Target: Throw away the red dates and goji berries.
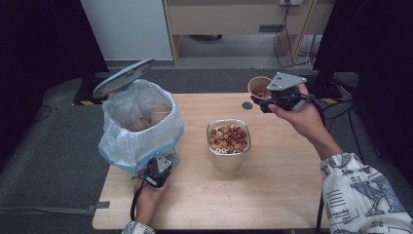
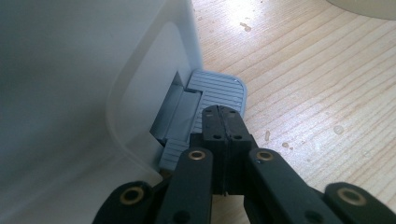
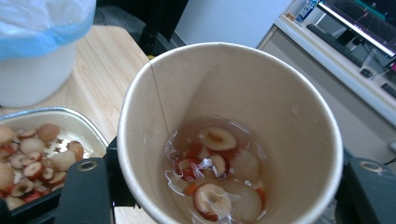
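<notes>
The left gripper, jaws together, presses the bin's pedal; the right gripper clamps a paper cup above the table's far right corner.

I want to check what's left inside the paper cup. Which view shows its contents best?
The right gripper view: it looks straight into the paper cup, showing sliced fruit in liquid at the bottom. The high view shows the cup small and far, held by the right tool.
</notes>
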{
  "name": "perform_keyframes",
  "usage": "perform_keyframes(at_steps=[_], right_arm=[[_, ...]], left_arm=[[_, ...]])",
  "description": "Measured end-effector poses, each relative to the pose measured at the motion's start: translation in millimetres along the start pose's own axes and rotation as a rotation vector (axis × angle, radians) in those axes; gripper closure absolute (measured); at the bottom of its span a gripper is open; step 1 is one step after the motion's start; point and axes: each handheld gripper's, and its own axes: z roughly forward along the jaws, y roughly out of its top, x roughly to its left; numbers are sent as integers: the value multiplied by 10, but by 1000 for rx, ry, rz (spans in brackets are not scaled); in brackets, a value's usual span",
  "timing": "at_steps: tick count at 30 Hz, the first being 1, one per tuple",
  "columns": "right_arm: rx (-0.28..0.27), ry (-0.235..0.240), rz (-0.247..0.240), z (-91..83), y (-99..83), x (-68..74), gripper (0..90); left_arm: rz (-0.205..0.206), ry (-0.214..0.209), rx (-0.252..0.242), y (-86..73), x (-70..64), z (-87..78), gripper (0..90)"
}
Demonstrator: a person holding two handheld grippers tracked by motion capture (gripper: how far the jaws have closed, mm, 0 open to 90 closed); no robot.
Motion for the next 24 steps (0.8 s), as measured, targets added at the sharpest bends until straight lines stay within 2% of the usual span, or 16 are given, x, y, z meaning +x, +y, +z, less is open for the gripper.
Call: perform_keyframes(at_steps=[9, 15, 24], right_arm=[[5, -8, -63, 30, 101, 68, 326], [-5, -4, -67, 45, 144, 79, 336], [-9, 12, -102, 37, 232, 124, 346]], left_arm=[[-3, 0, -2, 2, -4, 2, 890], [-3, 0, -1, 3, -3, 2, 890], [1, -1, 3, 4, 0, 0, 890]])
